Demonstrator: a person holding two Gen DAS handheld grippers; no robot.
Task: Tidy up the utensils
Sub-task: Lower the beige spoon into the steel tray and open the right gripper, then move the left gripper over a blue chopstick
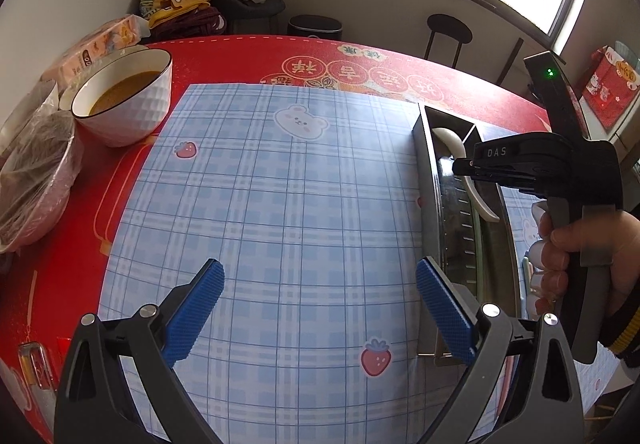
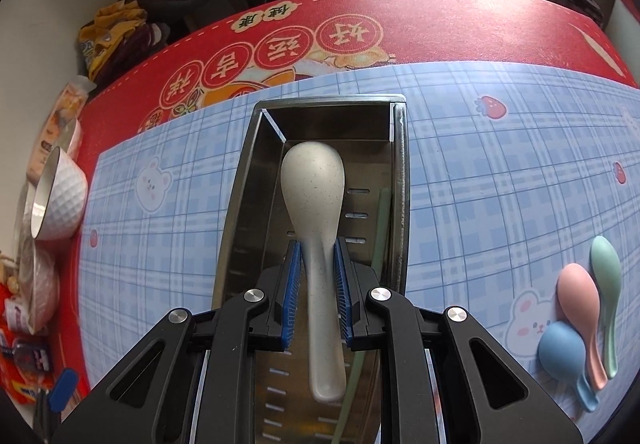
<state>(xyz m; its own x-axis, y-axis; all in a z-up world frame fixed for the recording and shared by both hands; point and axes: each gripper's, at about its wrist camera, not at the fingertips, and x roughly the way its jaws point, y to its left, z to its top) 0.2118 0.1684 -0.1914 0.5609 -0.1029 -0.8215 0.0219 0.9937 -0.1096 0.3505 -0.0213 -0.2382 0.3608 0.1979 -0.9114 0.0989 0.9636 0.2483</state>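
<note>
My right gripper (image 2: 317, 264) is shut on the handle of a white speckled spoon (image 2: 314, 187), held over the inside of a long steel utensil box (image 2: 240, 203); a pale green handle (image 2: 382, 219) lies in the box beside it. In the left wrist view the same box (image 1: 426, 179) stands at the right of the blue checked mat (image 1: 280, 203), with the white spoon (image 1: 450, 139) and the right gripper (image 1: 464, 165) above it. My left gripper (image 1: 320, 284) hangs open over the mat, nothing between its blue pads. Pink (image 2: 576, 296), green (image 2: 606, 268) and blue (image 2: 560, 348) spoons lie on the mat to the right.
A white bowl of brown liquid (image 1: 124, 95) and plastic-wrapped dishes (image 1: 32, 179) stand at the left edge of the red tablecloth (image 1: 240, 55). Snack packets (image 2: 24, 364) lie at the left corner. A stool (image 1: 448, 31) and a bin (image 1: 316, 27) stand beyond the table.
</note>
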